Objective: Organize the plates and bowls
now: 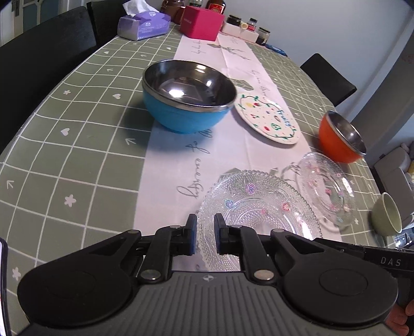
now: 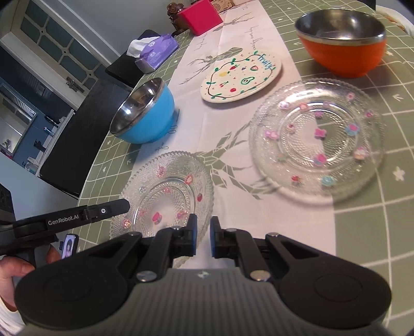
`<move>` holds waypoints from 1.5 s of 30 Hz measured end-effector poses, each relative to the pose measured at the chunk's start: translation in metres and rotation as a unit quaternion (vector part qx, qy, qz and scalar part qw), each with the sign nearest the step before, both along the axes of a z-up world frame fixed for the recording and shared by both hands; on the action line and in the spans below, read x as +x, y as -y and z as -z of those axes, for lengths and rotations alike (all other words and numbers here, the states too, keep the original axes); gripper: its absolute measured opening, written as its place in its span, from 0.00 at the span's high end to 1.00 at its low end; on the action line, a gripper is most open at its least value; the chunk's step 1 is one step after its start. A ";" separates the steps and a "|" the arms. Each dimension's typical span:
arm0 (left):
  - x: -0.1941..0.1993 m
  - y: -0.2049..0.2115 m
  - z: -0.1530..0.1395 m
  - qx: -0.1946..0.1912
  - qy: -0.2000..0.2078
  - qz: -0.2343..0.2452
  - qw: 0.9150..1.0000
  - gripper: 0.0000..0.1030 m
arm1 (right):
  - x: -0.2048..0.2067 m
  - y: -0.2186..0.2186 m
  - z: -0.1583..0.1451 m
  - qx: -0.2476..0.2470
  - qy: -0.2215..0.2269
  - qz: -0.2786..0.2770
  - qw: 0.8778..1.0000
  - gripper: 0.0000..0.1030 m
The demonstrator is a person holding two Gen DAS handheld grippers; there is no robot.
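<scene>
A clear glass plate with small flower decals (image 1: 258, 206) (image 2: 165, 196) lies nearest on the white table runner. My left gripper (image 1: 205, 227) is shut on its left rim, and its finger (image 2: 121, 205) shows at that rim in the right wrist view. My right gripper (image 2: 203, 230) is shut on the plate's opposite rim. A second glass plate (image 1: 326, 188) (image 2: 315, 137) lies just beyond. Further off stand a blue steel-lined bowl (image 1: 186, 95) (image 2: 145, 113), an orange steel-lined bowl (image 1: 339, 137) (image 2: 341, 41) and a white fruit-painted plate (image 1: 269, 119) (image 2: 240, 75).
A small green cup (image 1: 385, 218) sits by the table's right edge. At the far end are a tissue pack (image 1: 142, 24), a pink box (image 1: 201, 23) and jars (image 1: 245, 28). Dark chairs (image 1: 38, 51) line the left side. The green checked cloth (image 1: 77, 142) lies bare on the left.
</scene>
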State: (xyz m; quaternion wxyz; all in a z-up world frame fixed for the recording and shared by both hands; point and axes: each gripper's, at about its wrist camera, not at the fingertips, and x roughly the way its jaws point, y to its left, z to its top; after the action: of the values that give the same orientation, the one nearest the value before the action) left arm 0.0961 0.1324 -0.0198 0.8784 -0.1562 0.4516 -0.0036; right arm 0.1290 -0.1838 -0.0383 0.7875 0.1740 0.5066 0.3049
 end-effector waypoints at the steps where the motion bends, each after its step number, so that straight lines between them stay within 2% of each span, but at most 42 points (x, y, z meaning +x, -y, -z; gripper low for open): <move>1: -0.003 0.004 0.000 -0.001 0.001 0.005 1.000 0.86 | -0.003 0.004 -0.002 0.001 0.001 0.001 1.000 0.93; 8: -0.027 0.033 0.007 -0.012 -0.003 0.034 0.999 0.86 | -0.022 0.037 -0.004 -0.011 0.009 0.015 1.000 0.94; 14: -0.037 0.047 0.016 -0.011 -0.010 0.052 0.999 0.86 | -0.030 0.049 0.001 -0.032 0.015 0.024 0.999 0.94; 36: -0.035 0.051 0.019 0.016 -0.002 0.060 0.998 0.86 | -0.028 0.043 0.013 -0.048 0.005 0.034 0.998 0.93; 43: -0.036 0.052 0.019 0.024 0.003 0.062 0.998 0.85 | -0.028 0.043 0.013 -0.044 0.001 0.035 0.998 0.88; 45: -0.036 0.052 0.019 0.024 0.005 0.060 0.998 0.82 | -0.028 0.043 0.012 -0.038 -0.001 0.034 0.999 0.84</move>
State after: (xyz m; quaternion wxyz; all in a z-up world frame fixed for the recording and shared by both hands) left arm 0.0603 0.0806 -0.0388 0.8825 -0.1075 0.4555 -0.0456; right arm 0.1013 -0.2268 -0.0506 0.8032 0.1612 0.5123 0.2578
